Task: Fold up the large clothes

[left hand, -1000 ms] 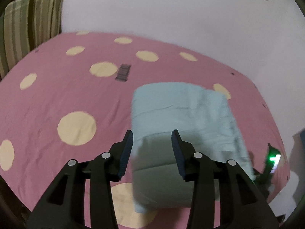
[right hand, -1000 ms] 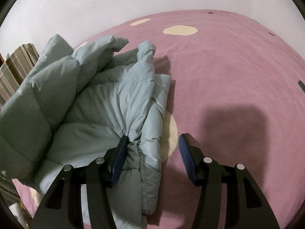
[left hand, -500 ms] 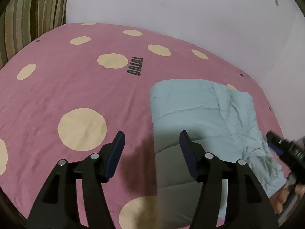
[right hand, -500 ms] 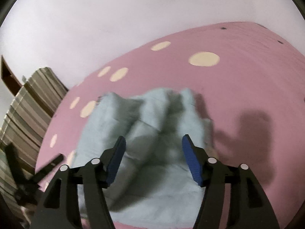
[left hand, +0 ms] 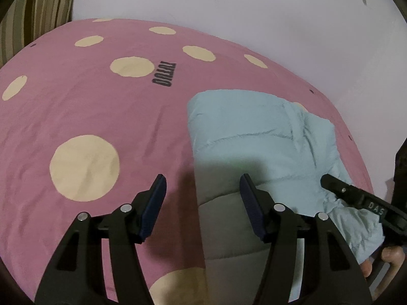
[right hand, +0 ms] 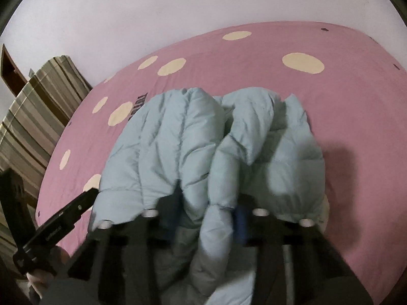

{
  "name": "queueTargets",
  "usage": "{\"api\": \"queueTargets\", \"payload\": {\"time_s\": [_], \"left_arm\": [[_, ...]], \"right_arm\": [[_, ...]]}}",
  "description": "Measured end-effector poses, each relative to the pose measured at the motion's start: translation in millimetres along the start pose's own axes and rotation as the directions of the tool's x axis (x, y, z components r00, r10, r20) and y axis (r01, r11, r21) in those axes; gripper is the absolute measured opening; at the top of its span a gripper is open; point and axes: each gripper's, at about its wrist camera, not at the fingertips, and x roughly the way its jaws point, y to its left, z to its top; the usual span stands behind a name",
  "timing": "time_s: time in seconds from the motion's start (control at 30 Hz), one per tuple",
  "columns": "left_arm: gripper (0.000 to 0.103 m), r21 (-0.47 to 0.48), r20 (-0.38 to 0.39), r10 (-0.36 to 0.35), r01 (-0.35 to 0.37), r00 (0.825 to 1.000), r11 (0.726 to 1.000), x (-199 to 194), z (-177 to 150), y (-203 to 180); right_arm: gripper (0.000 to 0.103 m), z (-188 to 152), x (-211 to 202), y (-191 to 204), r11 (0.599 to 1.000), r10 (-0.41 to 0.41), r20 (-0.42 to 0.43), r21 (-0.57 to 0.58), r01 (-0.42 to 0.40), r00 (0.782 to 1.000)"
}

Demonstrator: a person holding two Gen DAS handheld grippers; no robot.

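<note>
The folded jacket (left hand: pixel 257 137) lay on the bed (left hand: pixel 101 117), toward its right side in the left wrist view. The left hand-held gripper (left hand: pixel 201 198) hovered over the jacket's left edge. The right hand-held gripper (right hand: pixel 207 218) sat at the jacket's near right corner. A wall (left hand: pixel 229 5) stood behind the bed.

Ahead of the jaws in the right wrist view, the right gripper (right hand: pixel 207 218) is smeared by motion blur, and its fingertips are buried under a bunched fold of the pale blue padded jacket (right hand: pixel 178 142). The jaws have just been closing, with that fold between them. Right of the left gripper (left hand: pixel 201 203), the jacket's near end is cut off by the frame's lower edge.
</note>
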Motion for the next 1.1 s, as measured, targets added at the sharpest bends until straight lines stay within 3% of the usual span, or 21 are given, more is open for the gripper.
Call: {"api": "queueTargets", "payload": {"time_s": [0.1,0.37,0.57,0.8,1.1], "left_arm": [[0.060,0.026,0.004,-0.017,0.017,1.000,1.000,-0.1,2.2,-8.5],[0.061,0.104,-0.029,-0.037,0.039,0.999,0.994,20.9,-0.7,-42.3],[0.062,0.182,-0.090,0.023,-0.006,0.996,0.983,49.9,-8.2,-66.5],[0.063,0.208,-0.146,0.063,-0.032,0.987,0.978,85.3,-17.1,-68.6],[0.061,0.195,-0.105,0.061,-0.039,0.993,0.980,60.5,-17.2,-70.1]], "right_arm": [[0.013,1.3,-7.6,-3.5,0.999,-0.021,0.020,-0.029,0.022,1.000],[0.013,-2.1,-7.2,-47.9,0.996,-0.088,0.012,0.013,0.088,0.996],[0.013,-9.9,25.7,-74.6,0.994,-0.100,-0.056,0.029,0.102,0.993],[0.011,-17.4,44.1,-78.3,0.990,-0.141,-0.049,0.000,0.141,0.989],[0.017,-16.5,22.0,-81.5,0.994,-0.107,-0.013,0.037,0.108,0.994]]}}
